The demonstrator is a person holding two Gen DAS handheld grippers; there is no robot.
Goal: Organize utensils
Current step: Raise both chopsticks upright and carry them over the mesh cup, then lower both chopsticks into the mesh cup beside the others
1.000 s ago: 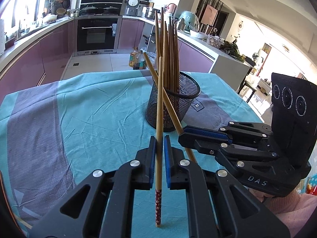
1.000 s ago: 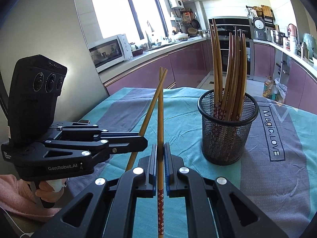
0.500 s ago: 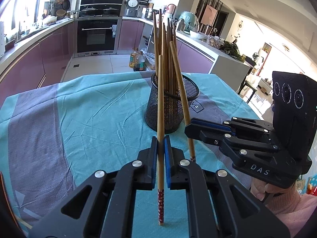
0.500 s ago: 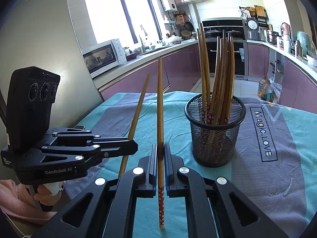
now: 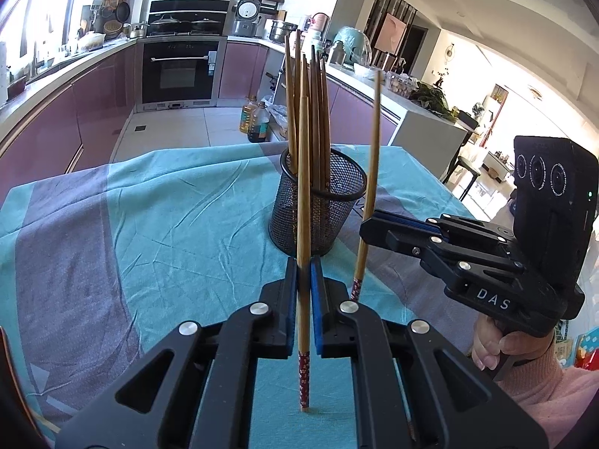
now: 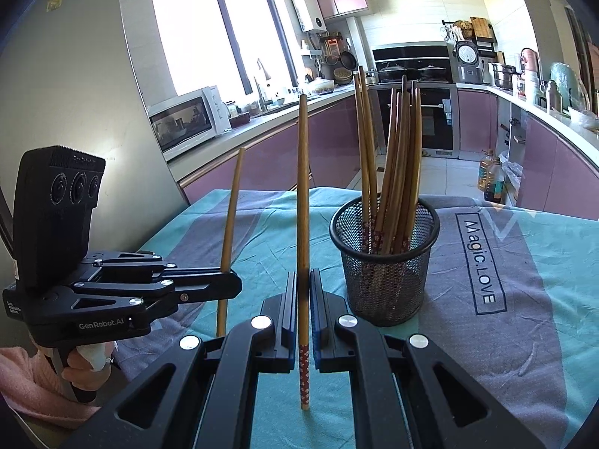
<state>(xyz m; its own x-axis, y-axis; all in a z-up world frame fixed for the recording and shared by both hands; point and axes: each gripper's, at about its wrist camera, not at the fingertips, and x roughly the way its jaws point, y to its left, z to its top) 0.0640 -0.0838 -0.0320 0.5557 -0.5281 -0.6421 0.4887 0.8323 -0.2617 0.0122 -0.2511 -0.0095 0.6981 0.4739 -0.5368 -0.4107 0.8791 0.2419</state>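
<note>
Two chopsticks are held upright over the table, one in each gripper. The left chopstick (image 5: 304, 202) is pinched between the blue pads of the left gripper (image 5: 304, 273), its patterned red end hanging below the fingers and its plain end pointing up. The right chopstick (image 6: 302, 205) is pinched the same way by the right gripper (image 6: 303, 292). In both grippers the fingers are pressed together on the stick, with no gap showing beside it.

Each stick is gripped low on its shaft, so most of its length stands above the pads. The upright pose appears chosen so that the patterned end can be lowered straight into the holder (image 6: 385, 262), a black mesh cup. The holder stands on the cloth just beyond and between the two grippers, and neither held stick touches it.

A bundle (image 6: 393, 157) of chopsticks is already stood in the holder with the patterned ends down, which is the way the two held sticks are turned. The bundle leans against the rim and fans outward, so free room inside seems limited; a stick brought down at a slant could be caught on the rim or on the other sticks.

The holder rests on a teal and grey cloth (image 5: 168, 224) spread over the table. A pink sleeve (image 5: 554, 393) is seen behind the right gripper's handle.
</note>
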